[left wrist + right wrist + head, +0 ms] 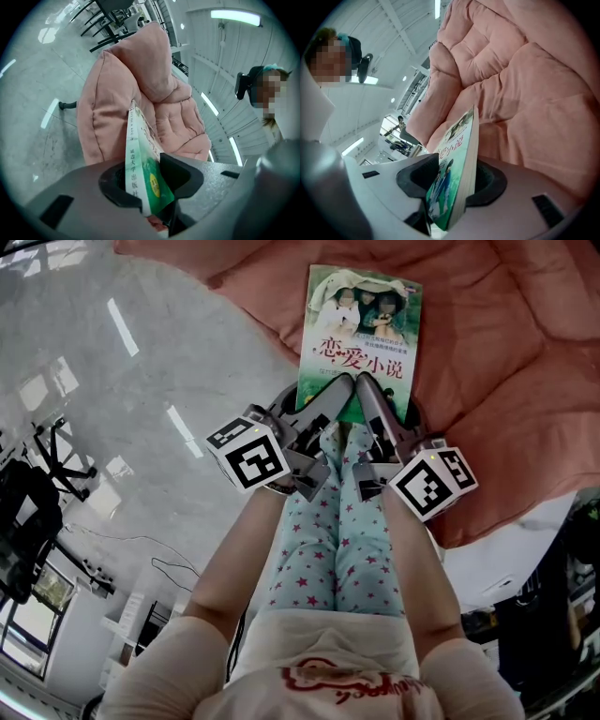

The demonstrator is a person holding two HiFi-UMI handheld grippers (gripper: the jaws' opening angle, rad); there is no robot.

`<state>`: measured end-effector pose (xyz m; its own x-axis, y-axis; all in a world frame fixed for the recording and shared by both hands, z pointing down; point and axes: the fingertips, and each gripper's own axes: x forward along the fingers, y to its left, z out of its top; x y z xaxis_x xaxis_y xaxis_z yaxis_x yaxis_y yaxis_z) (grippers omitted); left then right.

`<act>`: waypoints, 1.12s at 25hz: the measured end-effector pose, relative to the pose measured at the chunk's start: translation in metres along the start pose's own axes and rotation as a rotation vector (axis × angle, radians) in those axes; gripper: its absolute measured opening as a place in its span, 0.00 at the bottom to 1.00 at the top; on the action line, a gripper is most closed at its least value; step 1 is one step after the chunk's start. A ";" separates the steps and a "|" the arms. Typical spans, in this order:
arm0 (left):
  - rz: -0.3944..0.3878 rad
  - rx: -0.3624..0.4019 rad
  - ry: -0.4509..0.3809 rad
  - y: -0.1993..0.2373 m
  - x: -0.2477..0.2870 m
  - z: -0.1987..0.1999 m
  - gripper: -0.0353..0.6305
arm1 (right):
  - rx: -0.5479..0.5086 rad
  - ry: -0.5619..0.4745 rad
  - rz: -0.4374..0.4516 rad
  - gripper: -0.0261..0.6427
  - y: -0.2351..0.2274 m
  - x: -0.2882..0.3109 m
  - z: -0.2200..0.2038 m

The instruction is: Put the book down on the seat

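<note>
Head view, book (361, 329) over pink seat cushion (506, 362), grey floor (94, 409) left

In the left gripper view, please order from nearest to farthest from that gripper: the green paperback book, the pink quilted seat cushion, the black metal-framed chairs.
1. The green paperback book: gripped between the jaws.
2. The pink quilted seat cushion: behind the book, centre.
3. The black metal-framed chairs: far back, upper left.
</note>
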<state>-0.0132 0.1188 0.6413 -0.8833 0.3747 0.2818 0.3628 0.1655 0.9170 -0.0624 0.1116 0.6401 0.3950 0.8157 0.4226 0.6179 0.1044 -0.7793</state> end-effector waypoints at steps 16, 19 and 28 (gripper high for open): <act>0.252 0.110 0.006 0.014 -0.007 0.002 0.36 | -0.133 0.027 -0.185 0.34 -0.005 0.000 0.001; 0.281 0.101 0.006 0.022 -0.006 -0.002 0.39 | -0.179 0.046 -0.213 0.36 -0.008 0.000 0.000; 0.345 0.135 0.007 0.021 -0.009 0.001 0.41 | -0.284 0.107 -0.283 0.40 -0.010 -0.007 0.003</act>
<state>0.0029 0.1198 0.6577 -0.7043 0.4233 0.5699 0.6748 0.1500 0.7226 -0.0732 0.1068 0.6439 0.2419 0.7118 0.6594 0.8693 0.1430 -0.4732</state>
